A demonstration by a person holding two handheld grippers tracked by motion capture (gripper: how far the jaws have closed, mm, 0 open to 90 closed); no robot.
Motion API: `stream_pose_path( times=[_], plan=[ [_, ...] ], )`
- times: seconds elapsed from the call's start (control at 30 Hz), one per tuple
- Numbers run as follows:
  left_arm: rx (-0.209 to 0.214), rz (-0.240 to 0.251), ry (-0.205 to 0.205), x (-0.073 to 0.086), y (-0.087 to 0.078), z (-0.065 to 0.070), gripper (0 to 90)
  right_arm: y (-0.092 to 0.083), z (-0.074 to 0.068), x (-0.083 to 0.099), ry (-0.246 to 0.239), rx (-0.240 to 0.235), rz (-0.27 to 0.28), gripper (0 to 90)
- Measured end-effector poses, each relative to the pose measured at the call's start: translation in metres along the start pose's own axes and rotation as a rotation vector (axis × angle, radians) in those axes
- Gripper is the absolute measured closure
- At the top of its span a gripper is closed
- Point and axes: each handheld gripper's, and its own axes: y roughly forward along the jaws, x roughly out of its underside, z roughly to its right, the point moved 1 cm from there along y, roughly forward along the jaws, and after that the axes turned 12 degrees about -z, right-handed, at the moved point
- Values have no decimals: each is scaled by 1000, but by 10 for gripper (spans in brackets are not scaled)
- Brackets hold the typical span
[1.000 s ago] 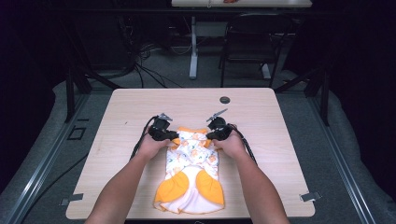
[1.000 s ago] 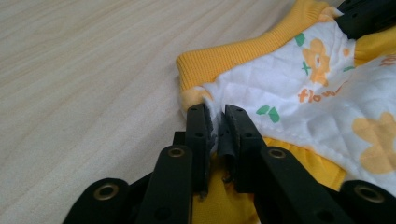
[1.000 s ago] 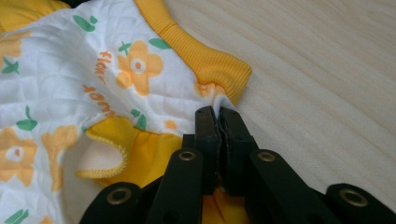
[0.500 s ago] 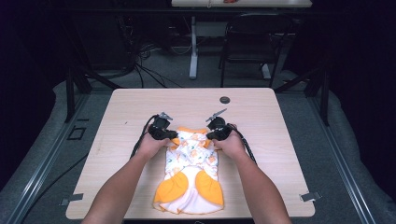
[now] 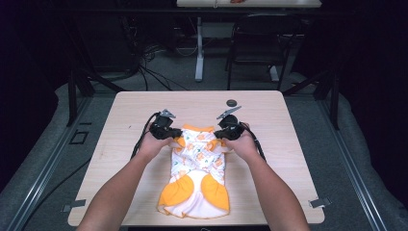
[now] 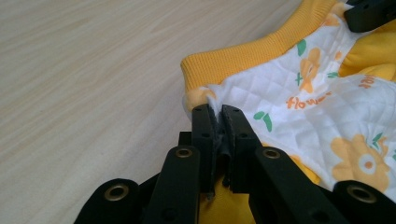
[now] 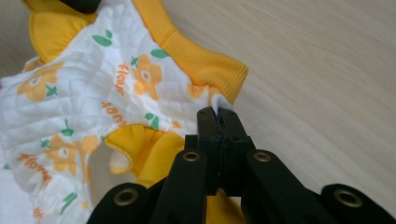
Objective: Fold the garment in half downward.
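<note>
The left gripper [image 6: 218, 112] was clenched on a fold of white quilted cloth at the shoulder of the small garment [image 5: 195, 166], just below its yellow ribbed collar [image 6: 243, 58], which ran off ahead and to that gripper's right. Between the two grippers the garment lay flat on the surface [image 5: 120, 120], flower print up, its orange skirt trailing back toward the person. The right gripper [image 7: 218, 114] was likewise clamped on the opposite shoulder corner, collar just ahead and to its left. Compared with a second earlier nothing had visibly shifted: both grips and the cloth sat where they were. That stillness suggests the pinches were secured and a lift or fold was probably next
</note>
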Motion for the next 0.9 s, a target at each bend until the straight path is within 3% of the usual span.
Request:
stream_pose_path(
  times=[0.43, 0.9],
  plan=[
    [-37, 68, 21, -19, -40, -3, 845, -38, -5, -23, -61, 59, 50, 887],
    [-85, 140, 35, -34, -71, -4, 847, -68, -9, -46, -75, 97, 122, 887]
  ],
)
